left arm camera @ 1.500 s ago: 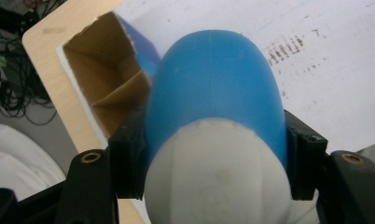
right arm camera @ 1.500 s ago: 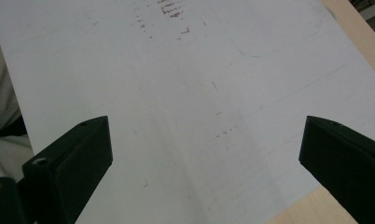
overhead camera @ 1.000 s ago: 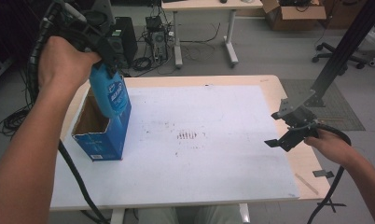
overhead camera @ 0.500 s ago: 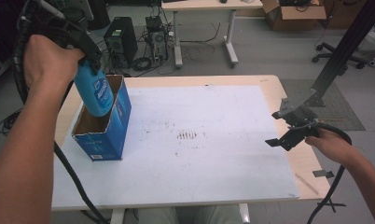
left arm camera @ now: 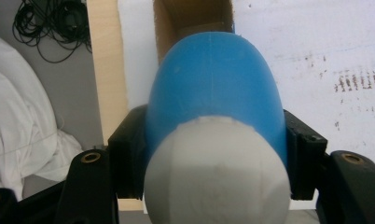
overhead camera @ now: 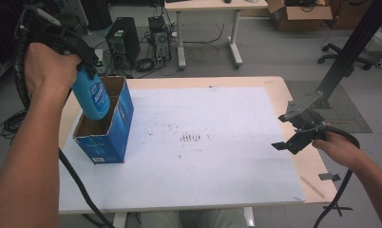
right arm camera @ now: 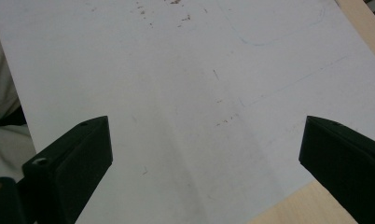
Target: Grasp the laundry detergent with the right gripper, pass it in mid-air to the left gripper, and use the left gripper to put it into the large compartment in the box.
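High view overhead, facing forward-down; gripper views close; all share table.

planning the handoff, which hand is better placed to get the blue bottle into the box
Left: its tool already grips the blue bottle right over the open box. The right tool is open, across the table.

1. Black PC tower on the floor at 11 o'clock, with cables tangled beside it.
2. Open cardboard box at 1 o'clock.
3. Office chair at 2 o'clock.
4. Black tape scrap on the table edge, 4 o'clock.
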